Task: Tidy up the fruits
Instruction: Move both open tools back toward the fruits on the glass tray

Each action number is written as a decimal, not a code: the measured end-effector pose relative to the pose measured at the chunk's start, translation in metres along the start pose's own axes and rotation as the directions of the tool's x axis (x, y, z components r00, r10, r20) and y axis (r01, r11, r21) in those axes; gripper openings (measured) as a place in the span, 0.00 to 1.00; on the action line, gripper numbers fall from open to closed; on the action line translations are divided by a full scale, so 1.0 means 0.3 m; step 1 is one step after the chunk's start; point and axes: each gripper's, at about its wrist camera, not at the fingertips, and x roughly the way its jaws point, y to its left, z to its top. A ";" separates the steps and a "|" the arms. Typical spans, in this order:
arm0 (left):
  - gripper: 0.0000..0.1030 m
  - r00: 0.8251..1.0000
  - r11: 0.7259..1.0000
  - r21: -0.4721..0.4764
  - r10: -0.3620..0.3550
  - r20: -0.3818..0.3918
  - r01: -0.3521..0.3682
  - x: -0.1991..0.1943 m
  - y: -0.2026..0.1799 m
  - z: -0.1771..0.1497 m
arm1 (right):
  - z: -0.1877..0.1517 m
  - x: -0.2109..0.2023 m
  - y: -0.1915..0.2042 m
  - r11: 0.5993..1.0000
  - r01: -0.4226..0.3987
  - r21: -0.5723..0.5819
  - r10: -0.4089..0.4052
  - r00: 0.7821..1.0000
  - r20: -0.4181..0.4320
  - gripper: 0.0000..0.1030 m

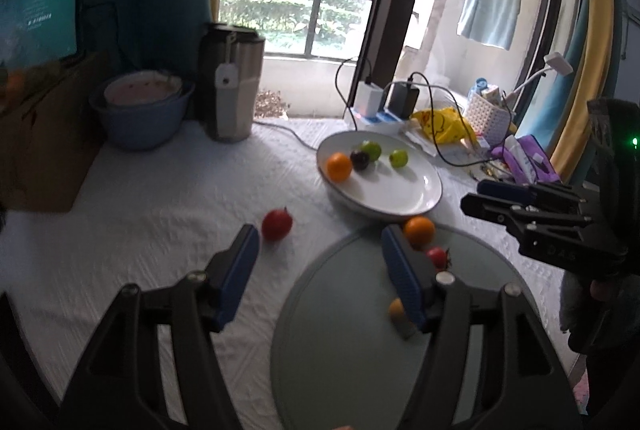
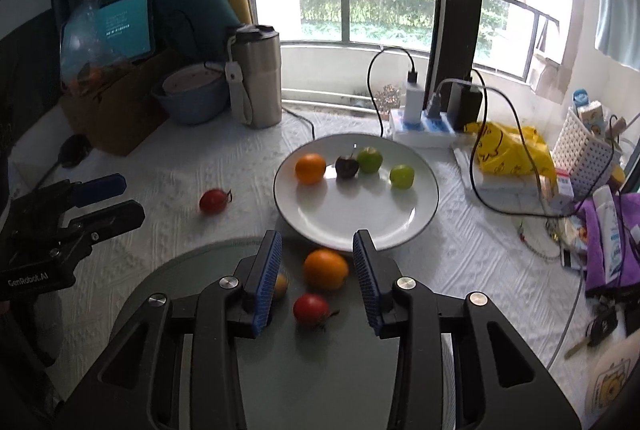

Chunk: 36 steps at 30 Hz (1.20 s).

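- On the table [image 2: 160,190], which has a white textured cover, sits a white plate [image 2: 400,230], so I'll place everything off that.
- In the plate: an orange [image 2: 310,168] on its left side, a dark plum [image 2: 346,166] right next to it, then a green fruit [image 2: 369,160] touching the plum, and a second green fruit [image 2: 401,176] a bit apart toward the plate's right.
- Just in front of the plate is a round grey-green tray [image 2: 320,370]. On it, close to the plate's near rim: another orange [image 2: 325,269], a red tomato [image 2: 311,308] just in front of that orange, and a small yellowish fruit [image 2: 281,285] half hidden behind a gripper finger.
- Left of the plate, alone on the cloth, lies a loose red tomato [image 2: 213,201] with a little stem.
- The right hand-held gripper [image 2: 317,262] hangs over the tray with its blue pads parted. The tray orange shows in the gap, but the pads aren't pressing on it.
- The left hand-held gripper [image 1: 316,250] is off to the plate's left, jaws well apart, nothing between them. The loose tomato sits just beyond its left fingertip.
- Behind the plate: a power strip [image 2: 420,132] with chargers and a yellow bag [image 2: 508,146]. Further back left are a steel mug [image 2: 258,78] and a blue bowl [image 2: 192,102].
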 end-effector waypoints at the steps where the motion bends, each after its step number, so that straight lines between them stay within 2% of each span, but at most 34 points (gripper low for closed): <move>1: 0.64 1.000 1.000 -0.006 -0.004 -0.007 0.004 0.004 0.000 -0.015 | -0.012 0.001 0.000 1.000 0.001 0.003 -0.001 1.000 -0.006 0.38; 8: 0.64 0.997 0.999 -0.014 -0.036 -0.068 0.036 0.057 -0.054 -0.097 | -0.110 0.017 -0.025 1.000 0.005 0.025 -0.003 0.998 -0.055 0.38; 16: 0.64 0.989 0.999 0.015 -0.039 -0.143 0.042 0.125 -0.134 -0.157 | -0.188 0.035 -0.067 0.998 -0.022 0.063 0.027 0.996 -0.081 0.38; 28: 0.63 0.977 0.998 0.050 -0.011 -0.212 0.022 0.211 -0.197 -0.179 | -0.203 0.033 -0.107 0.995 -0.041 0.090 0.047 0.997 -0.067 0.38; 29: 0.61 0.977 0.999 0.050 -0.008 -0.213 0.019 0.211 -0.196 -0.179 | -0.205 0.033 -0.109 0.995 -0.041 0.093 0.047 0.997 -0.067 0.38; 30: 0.51 0.976 0.998 0.053 -0.012 -0.217 0.024 0.213 -0.197 -0.180 | -0.205 0.034 -0.112 0.995 -0.042 0.095 0.049 0.996 -0.068 0.38; 35: 0.35 0.973 0.996 0.080 -0.028 -0.228 0.048 0.222 -0.215 -0.181 | -0.205 0.035 -0.099 0.994 -0.057 0.089 0.063 0.996 -0.070 0.38; 36: 0.28 0.973 0.995 0.083 -0.034 -0.230 0.054 0.224 -0.216 -0.181 | -0.205 0.038 -0.091 0.995 -0.060 0.085 0.066 0.995 -0.073 0.38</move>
